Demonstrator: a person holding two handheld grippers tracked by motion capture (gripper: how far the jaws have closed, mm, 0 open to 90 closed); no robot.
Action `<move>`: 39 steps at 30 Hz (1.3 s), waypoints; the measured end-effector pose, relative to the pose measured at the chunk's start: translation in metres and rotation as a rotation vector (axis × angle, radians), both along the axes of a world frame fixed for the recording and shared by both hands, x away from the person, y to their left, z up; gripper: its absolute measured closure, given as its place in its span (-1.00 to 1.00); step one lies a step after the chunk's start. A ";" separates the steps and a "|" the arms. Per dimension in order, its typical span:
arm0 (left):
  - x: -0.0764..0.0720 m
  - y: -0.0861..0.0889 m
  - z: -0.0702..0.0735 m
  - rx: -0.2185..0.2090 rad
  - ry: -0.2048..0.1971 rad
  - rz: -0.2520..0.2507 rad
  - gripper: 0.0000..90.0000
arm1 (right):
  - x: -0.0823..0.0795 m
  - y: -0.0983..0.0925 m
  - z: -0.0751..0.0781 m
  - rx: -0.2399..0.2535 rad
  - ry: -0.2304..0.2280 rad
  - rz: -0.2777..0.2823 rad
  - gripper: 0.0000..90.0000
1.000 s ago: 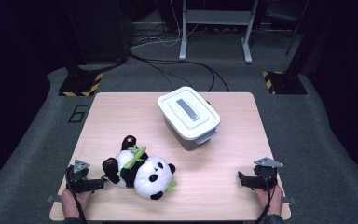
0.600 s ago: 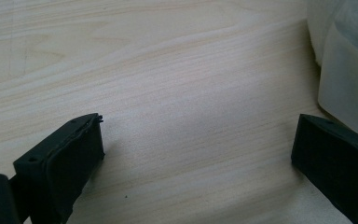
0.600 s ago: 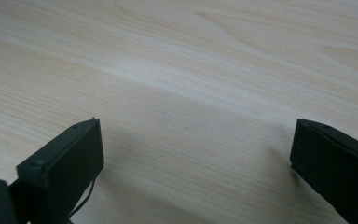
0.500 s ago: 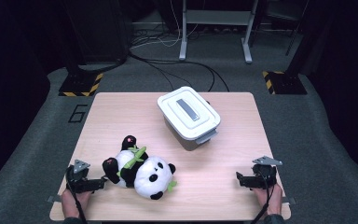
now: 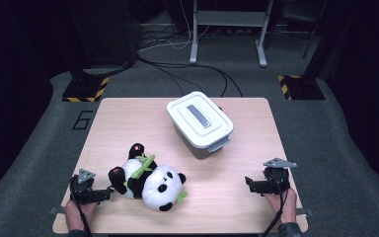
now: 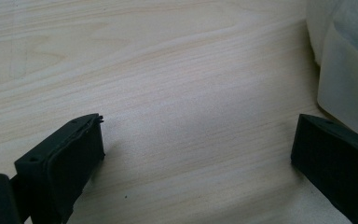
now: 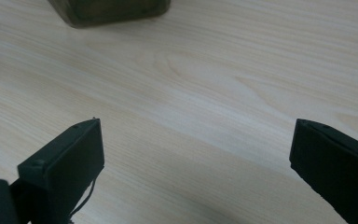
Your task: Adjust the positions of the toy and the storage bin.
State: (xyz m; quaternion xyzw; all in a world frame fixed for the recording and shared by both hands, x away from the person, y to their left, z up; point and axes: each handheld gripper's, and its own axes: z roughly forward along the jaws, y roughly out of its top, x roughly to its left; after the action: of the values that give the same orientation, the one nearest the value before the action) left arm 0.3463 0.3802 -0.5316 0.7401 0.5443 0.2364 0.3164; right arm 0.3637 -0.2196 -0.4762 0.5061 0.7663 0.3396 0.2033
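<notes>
- The left gripper (image 5: 109, 194) sits low at the near left corner. A hand (image 5: 79, 213) holds it from behind, coming in from the near edge.
- It points to the right, and a grey plate sits on top of it.
- In the left gripper view, the left gripper (image 6: 196, 158) has its two black jaws wide apart, with nothing between them.
- The right gripper (image 5: 247, 183) sits low at the near right side. A hand (image 5: 282, 205) holds it from behind.
- It points to the left, toward the other gripper. A grey plate sits on top.
- In the right gripper view, the right gripper (image 7: 196, 158) also has its jaws spread wide and holds nothing.
- The two grippers are well apart.
</notes>
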 end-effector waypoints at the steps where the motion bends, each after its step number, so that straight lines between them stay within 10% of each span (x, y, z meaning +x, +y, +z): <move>1: 0.000 0.000 0.000 0.000 -0.002 0.000 -0.95 | 0.000 0.001 0.003 0.002 -0.004 0.005 -0.95; 39: 0.000 0.000 0.000 -0.004 0.001 -0.002 -0.95 | 0.035 0.049 0.082 0.017 -0.070 0.144 -0.94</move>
State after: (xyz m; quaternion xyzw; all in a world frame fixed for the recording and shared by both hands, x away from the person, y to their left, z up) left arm 0.3462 0.3802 -0.5317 0.7403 0.5441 0.2346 0.3176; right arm 0.3989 -0.1708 -0.3939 0.4394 0.7901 0.3773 0.2008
